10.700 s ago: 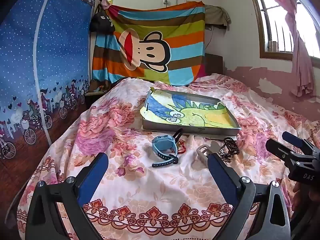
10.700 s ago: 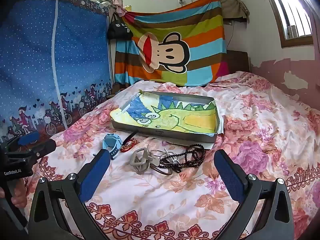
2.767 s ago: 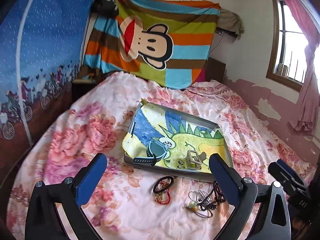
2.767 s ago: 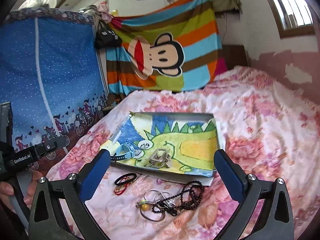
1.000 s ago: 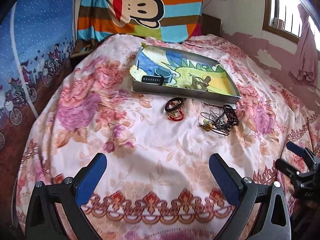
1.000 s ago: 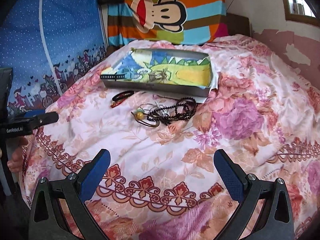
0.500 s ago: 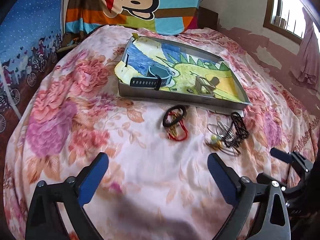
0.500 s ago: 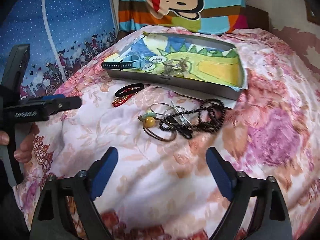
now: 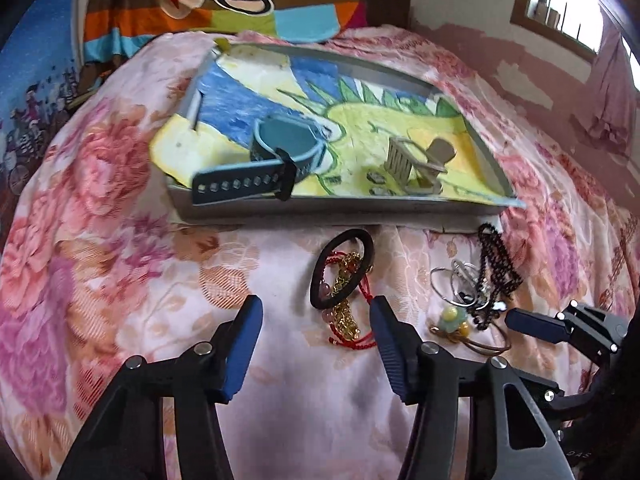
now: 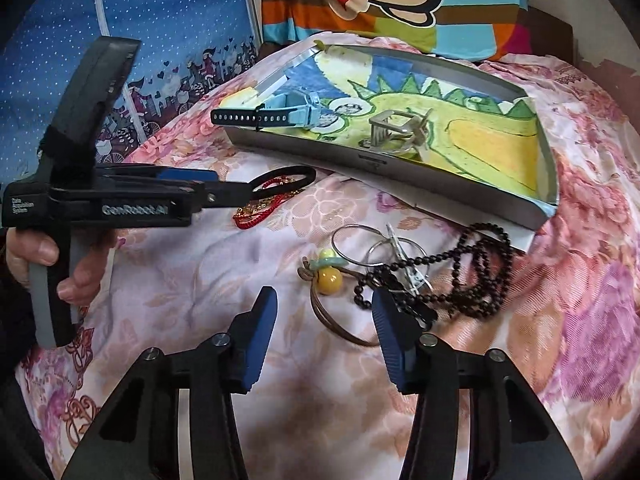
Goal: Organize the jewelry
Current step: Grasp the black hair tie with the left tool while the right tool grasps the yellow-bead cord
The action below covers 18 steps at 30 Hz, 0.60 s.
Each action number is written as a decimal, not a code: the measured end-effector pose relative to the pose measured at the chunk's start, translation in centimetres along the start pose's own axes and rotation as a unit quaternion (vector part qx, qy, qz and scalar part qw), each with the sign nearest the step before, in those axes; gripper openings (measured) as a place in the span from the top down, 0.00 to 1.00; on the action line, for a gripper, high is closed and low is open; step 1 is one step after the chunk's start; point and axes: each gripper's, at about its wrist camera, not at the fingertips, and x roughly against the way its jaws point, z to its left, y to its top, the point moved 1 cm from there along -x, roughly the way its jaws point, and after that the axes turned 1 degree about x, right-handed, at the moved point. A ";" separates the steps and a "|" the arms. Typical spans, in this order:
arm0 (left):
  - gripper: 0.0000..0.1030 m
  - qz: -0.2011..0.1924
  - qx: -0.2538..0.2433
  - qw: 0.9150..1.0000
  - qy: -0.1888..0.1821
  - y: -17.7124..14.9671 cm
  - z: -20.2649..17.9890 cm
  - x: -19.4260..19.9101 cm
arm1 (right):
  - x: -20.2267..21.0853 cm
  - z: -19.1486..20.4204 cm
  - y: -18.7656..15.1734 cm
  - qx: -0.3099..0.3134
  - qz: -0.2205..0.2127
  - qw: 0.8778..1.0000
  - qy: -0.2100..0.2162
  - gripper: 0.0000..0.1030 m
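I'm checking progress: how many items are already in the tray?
2: a blue watch at the left end of the tray, strap overhanging the rim, and a metal clip near the middle.

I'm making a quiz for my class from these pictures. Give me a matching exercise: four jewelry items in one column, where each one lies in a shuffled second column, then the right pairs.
Items:
1. blue watch
2. black hair tie
3. black bead necklace
4. metal clip

Places:
A. on the bedspread, looped over a red cord bracelet
B. in the tray, strap hanging over its left corner
C. in the tray, on the yellow-green part of the drawing
D. on the bedspread, tangled with silver rings

Pairs: 1-B, 2-A, 3-D, 4-C
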 end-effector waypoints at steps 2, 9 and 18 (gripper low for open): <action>0.53 0.008 -0.005 1.000 -0.001 0.0 0.1 -0.7 | -0.6 0.1 0.2 0.001 0.004 1.000 0.001 0.62; 0.60 0.007 -0.017 1.000 -0.003 0.6 -0.1 -1.4 | -2.0 0.1 0.5 -0.005 0.015 1.000 0.003 0.65; 0.82 0.015 -0.025 0.999 -0.015 0.7 -0.5 -2.0 | -2.1 -0.5 0.2 -0.029 0.018 0.999 0.008 0.76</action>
